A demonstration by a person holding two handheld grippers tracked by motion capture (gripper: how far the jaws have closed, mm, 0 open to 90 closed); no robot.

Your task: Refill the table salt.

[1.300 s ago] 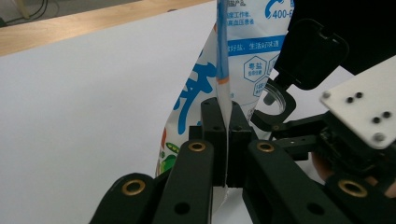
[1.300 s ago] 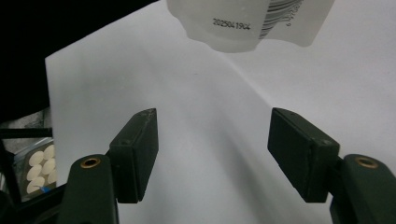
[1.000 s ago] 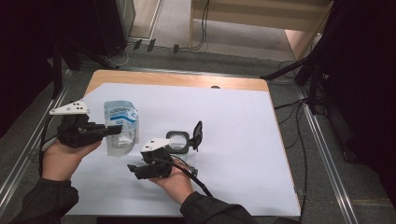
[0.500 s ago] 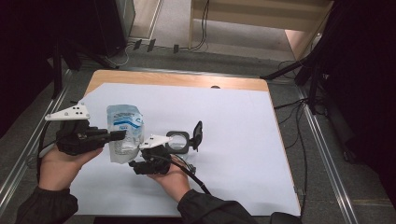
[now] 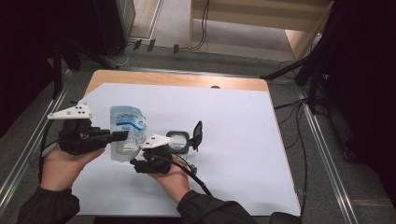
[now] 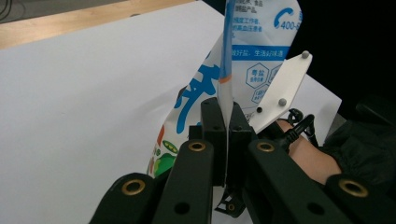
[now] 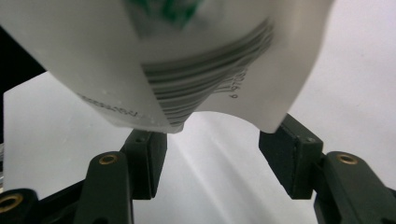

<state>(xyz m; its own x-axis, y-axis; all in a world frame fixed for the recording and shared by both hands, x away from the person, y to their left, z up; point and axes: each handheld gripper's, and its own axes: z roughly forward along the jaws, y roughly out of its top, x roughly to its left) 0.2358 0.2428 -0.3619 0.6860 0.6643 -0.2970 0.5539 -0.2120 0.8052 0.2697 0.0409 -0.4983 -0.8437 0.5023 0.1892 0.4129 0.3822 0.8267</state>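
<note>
High view showed the surface (image 5: 243, 140), a wooden top covered by a wide white sheet, with the person's two forearms coming in from the bottom edge. Next in size was the plastic pouch (image 5: 126, 133), white with blue print, held up off the sheet at the left of middle; its printed face with blue characters and a vegetable picture filled the upper part of the left gripper view (image 6: 247, 56), and its lower edge with a barcode hung across the right gripper view (image 7: 187, 84). The left tongs (image 5: 122, 135) were clenched on the pouch's side seam, the thin edge pinched flat between the two black jaws (image 6: 223, 140). The right tongs (image 5: 135, 164) sat just below the pouch, jaws apart and lately narrowing, with the pouch's bottom corner hanging between and slightly ahead of them; the pads did not press on it (image 7: 210, 154). Just to the right of the right hand lay a small black container (image 5: 180, 140) with a pale round inside, and its black lid (image 5: 198, 133) stood up on edge beside it.
</note>
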